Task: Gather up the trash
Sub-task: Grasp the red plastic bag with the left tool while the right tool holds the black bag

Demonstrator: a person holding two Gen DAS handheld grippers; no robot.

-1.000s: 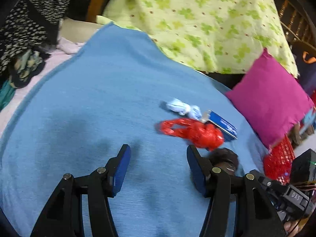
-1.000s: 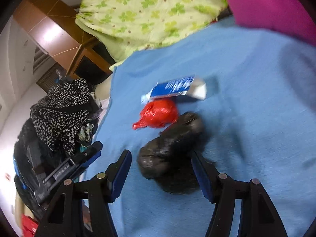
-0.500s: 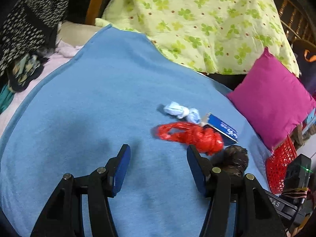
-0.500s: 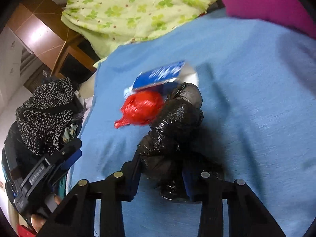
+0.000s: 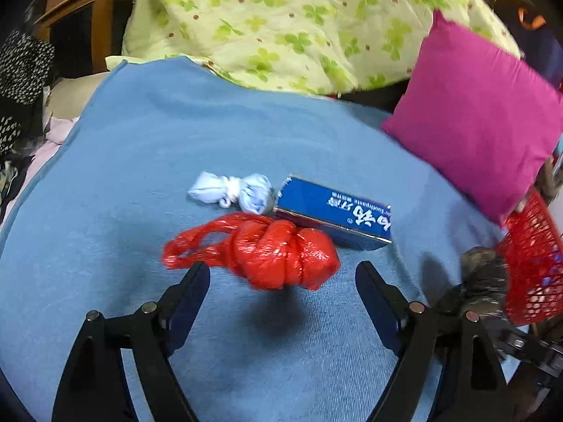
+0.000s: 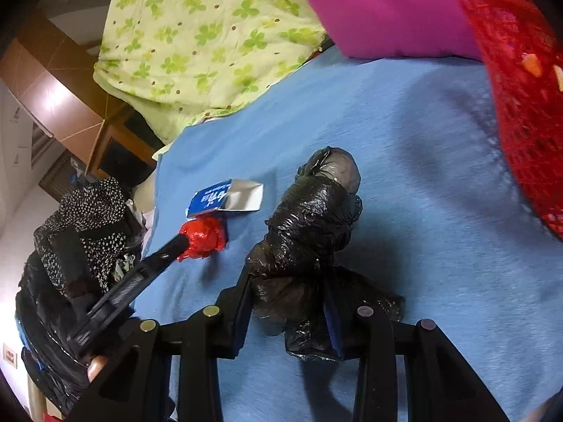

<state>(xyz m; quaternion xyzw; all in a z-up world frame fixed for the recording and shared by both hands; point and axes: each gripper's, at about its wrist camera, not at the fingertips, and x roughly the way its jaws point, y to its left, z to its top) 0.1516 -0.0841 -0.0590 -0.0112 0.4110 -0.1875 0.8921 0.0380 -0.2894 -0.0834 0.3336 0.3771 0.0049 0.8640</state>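
Observation:
A knotted red plastic bag [image 5: 274, 249] lies on the blue blanket [image 5: 140, 176]. My left gripper [image 5: 281, 273] is right at it, its jaws opening wide, with the bag's near edge between the fingertips and not pressed. Behind the bag lie a blue toothpaste box [image 5: 334, 214] and a small knotted white-blue bag [image 5: 235, 190]. My right gripper [image 6: 288, 283] is shut on a crumpled black plastic bag [image 6: 313, 218], lifted off the blanket beside the red mesh basket [image 6: 520, 105]. The right wrist view also shows the red bag [image 6: 206, 237] and the box [image 6: 225, 198].
A pink pillow [image 5: 475, 112] and a green clover quilt [image 5: 281, 17] bound the blanket at the back. The red basket [image 5: 531, 263] stands at the bed's right edge. Black dotted clothes [image 6: 81, 218] pile up on the left. A hand [image 6: 96, 365] holds the left gripper.
My left gripper has moved up to the red bag and spread wider. My right gripper has shut on the black bag and carried it toward the red basket.

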